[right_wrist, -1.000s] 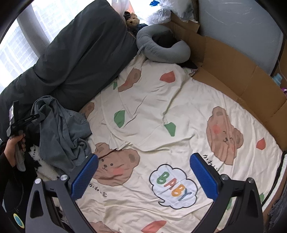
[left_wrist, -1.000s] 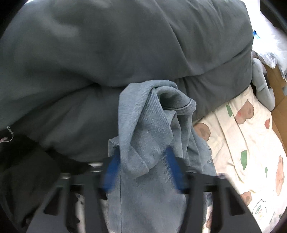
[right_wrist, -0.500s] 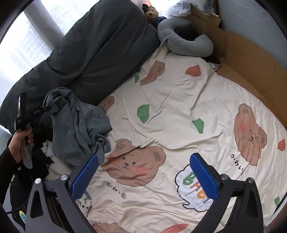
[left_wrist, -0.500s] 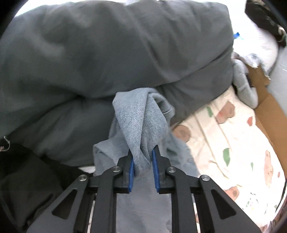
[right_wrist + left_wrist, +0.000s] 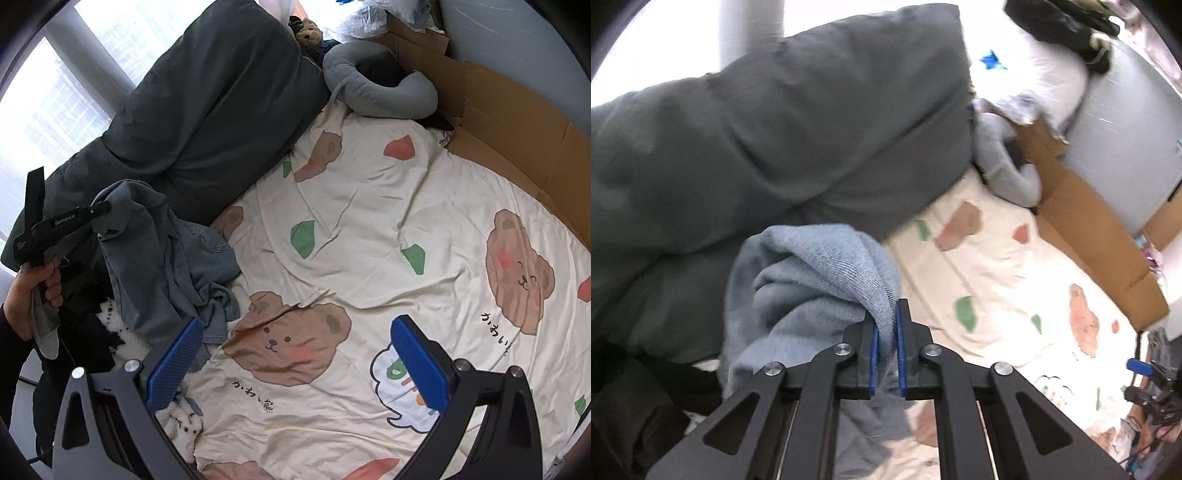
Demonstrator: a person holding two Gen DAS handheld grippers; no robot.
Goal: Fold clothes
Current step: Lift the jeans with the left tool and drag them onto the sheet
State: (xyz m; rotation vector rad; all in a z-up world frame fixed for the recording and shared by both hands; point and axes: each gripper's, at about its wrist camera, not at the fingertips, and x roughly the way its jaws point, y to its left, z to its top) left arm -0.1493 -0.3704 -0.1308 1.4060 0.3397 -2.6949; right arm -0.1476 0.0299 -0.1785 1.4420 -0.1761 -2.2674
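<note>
The left gripper (image 5: 885,354), open around a bunched blue-grey garment (image 5: 820,280) a second ago, has now clamped a fold of it between its blue pads and lifted it clear of the dark grey duvet (image 5: 775,129). The rest of the garment trails down onto the bear-print sheet (image 5: 369,221). The right gripper (image 5: 295,369) hovers wide open and empty over the sheet. Folding has not begun; the garment likely needs spreading flat first

A bedroom at home: a bed (image 5: 369,229) with a bear sheet, a big grey pillow (image 5: 221,96), a teddy bear (image 5: 309,31) and a window (image 5: 55,99).
</note>
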